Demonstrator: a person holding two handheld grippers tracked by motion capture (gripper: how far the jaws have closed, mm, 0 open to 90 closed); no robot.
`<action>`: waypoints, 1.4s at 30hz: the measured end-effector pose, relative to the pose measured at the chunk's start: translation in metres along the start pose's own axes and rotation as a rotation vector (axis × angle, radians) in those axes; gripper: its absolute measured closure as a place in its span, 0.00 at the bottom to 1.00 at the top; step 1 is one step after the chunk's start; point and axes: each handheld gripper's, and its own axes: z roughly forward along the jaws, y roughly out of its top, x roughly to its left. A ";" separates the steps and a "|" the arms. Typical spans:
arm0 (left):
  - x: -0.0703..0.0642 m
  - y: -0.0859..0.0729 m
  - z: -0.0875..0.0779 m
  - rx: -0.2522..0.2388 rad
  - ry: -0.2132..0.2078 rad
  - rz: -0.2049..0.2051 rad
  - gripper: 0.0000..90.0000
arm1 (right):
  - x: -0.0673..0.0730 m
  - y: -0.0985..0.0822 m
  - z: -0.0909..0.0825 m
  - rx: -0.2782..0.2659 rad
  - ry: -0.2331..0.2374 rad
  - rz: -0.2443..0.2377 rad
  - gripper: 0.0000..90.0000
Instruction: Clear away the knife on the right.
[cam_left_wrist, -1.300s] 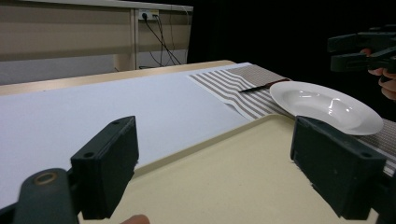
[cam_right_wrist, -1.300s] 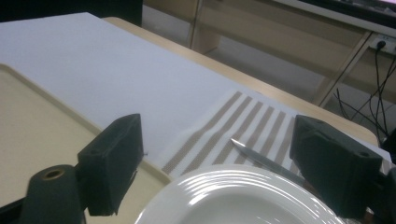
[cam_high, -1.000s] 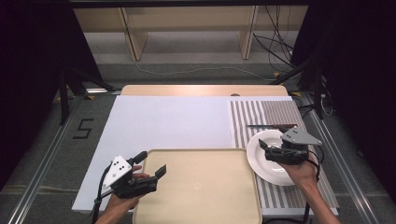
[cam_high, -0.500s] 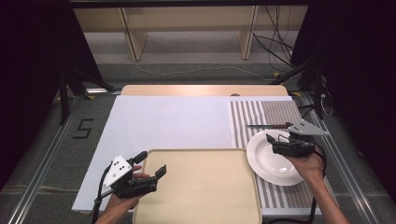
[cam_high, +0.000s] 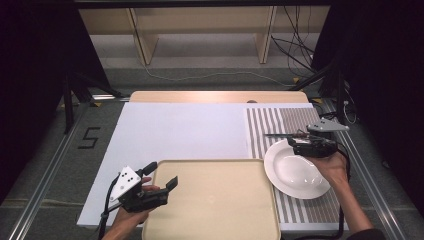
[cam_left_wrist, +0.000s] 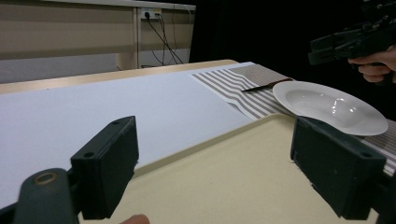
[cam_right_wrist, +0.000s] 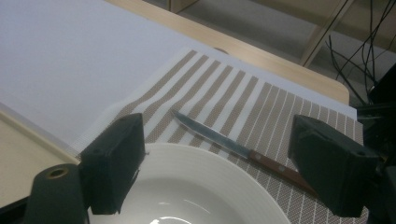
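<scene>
A white deep plate (cam_high: 296, 171) rests on a brown-and-white striped placemat (cam_high: 263, 125) at the right. Just beyond the plate lies a wooden-handled knife (cam_high: 279, 135), blade to the left. My right gripper (cam_high: 295, 145) hovers over the plate's far rim, open and holding nothing. In the right gripper view its jaws (cam_right_wrist: 219, 140) stand wide apart, with the knife (cam_right_wrist: 233, 147) and plate (cam_right_wrist: 187, 191) between them. My left gripper (cam_high: 161, 175) is open over the left edge of a beige tray (cam_high: 215, 205), nothing in it. The left gripper view shows the tray (cam_left_wrist: 224, 172), plate (cam_left_wrist: 327, 105) and knife (cam_left_wrist: 261, 86).
A white sheet (cam_high: 185, 130) covers the wooden table (cam_high: 215, 96), with bare room behind the tray. Metal rails (cam_high: 50, 165) run along both sides. Cables (cam_high: 295, 50) and shelf legs stand on the floor beyond the far edge.
My right gripper has moved from above the plate's middle toward its far rim, closer to the knife. The left gripper has stayed put.
</scene>
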 end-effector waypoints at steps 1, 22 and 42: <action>0.000 0.000 0.000 0.001 0.000 -0.001 0.17 | -0.002 0.001 0.002 0.007 0.003 0.009 0.22; 0.000 0.000 0.001 0.004 0.001 -0.002 0.17 | -0.050 0.016 0.053 0.264 -0.012 0.039 0.24; 0.002 -0.001 0.002 0.007 0.008 -0.016 0.17 | -0.074 0.009 0.093 0.476 -0.018 0.033 0.28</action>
